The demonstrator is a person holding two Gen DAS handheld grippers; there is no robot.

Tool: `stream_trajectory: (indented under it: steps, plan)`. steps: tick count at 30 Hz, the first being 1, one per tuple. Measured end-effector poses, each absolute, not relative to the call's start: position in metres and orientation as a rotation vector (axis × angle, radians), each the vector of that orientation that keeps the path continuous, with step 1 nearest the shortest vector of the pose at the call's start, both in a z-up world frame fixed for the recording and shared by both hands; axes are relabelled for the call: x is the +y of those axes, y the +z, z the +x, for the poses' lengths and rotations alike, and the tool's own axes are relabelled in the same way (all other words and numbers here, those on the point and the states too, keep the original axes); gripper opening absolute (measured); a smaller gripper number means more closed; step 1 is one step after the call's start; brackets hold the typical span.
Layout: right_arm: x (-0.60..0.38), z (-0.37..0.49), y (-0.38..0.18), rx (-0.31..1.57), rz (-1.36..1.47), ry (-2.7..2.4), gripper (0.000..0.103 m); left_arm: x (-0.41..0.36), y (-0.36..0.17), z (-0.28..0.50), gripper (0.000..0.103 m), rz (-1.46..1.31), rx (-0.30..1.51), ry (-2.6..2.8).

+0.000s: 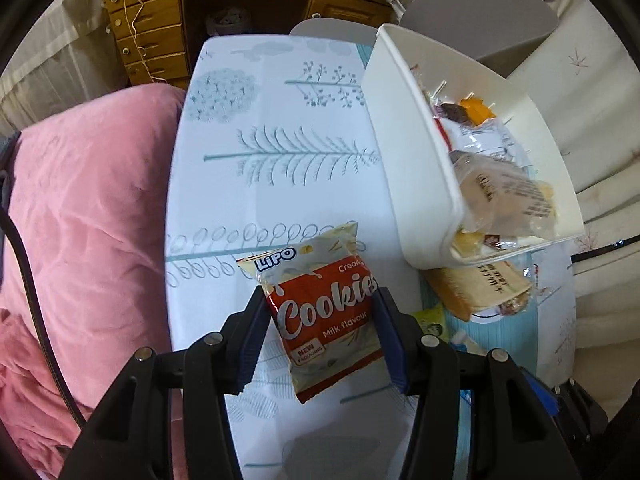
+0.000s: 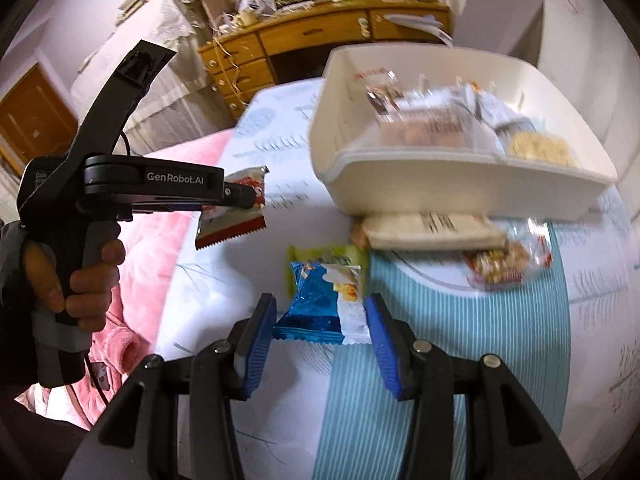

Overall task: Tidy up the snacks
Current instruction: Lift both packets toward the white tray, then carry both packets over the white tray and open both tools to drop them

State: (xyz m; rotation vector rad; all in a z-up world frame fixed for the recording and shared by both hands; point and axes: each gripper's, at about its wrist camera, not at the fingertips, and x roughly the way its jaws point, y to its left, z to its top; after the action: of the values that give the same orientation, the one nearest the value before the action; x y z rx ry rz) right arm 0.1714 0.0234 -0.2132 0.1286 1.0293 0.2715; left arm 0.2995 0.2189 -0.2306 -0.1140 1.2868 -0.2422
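Note:
My left gripper (image 1: 320, 300) is shut on a red and white Lipo cookies packet (image 1: 320, 312) and holds it above the table; it also shows in the right wrist view (image 2: 236, 204), at the left. My right gripper (image 2: 320, 312) is open, its jaws on either side of a blue and white snack packet (image 2: 324, 300) that lies on the table. A white plastic bin (image 1: 408, 152) with several wrapped snacks stands at the right, and shows in the right wrist view (image 2: 400, 168) too.
A clear packet of biscuits (image 2: 432, 228) and a red snack bag (image 2: 504, 264) lie by the bin's front. A green packet (image 2: 320, 252) lies behind the blue one. The table (image 1: 280, 168) has a printed cloth. A pink blanket (image 1: 80, 208) is at left; a wooden desk (image 2: 320, 36) is behind.

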Motion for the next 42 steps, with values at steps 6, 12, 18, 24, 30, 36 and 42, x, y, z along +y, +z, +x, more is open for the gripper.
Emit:
stream_trajectory:
  steps: [6, 12, 18, 24, 30, 36, 42]
  plan:
    - [0.027, 0.182, -0.185, 0.955, 0.108, 0.305, 0.047, 0.215, -0.192, 0.318, 0.050, -0.085, 1.287, -0.237]
    - [0.019, 0.195, -0.160, 0.882, 0.093, 0.305, 0.047, 0.205, -0.153, 0.338, 0.050, -0.102, 1.260, -0.259]
    - [-0.004, 0.212, -0.139, 0.808, 0.061, 0.259, 0.047, 0.175, -0.125, 0.352, 0.050, -0.115, 1.210, -0.304]
    - [-0.036, 0.227, -0.126, 0.763, 0.060, 0.235, 0.047, 0.141, -0.117, 0.366, 0.051, -0.125, 1.215, -0.281]
    - [-0.071, 0.242, -0.121, 0.756, 0.074, 0.236, 0.047, 0.110, -0.119, 0.377, 0.051, -0.159, 1.221, -0.240]
    - [-0.108, 0.257, -0.124, 0.777, 0.084, 0.269, 0.040, 0.083, -0.123, 0.384, 0.051, -0.189, 1.221, -0.202]
    - [-0.142, 0.274, -0.130, 0.814, 0.123, 0.310, 0.040, 0.068, -0.125, 0.385, 0.054, -0.228, 1.212, -0.164]
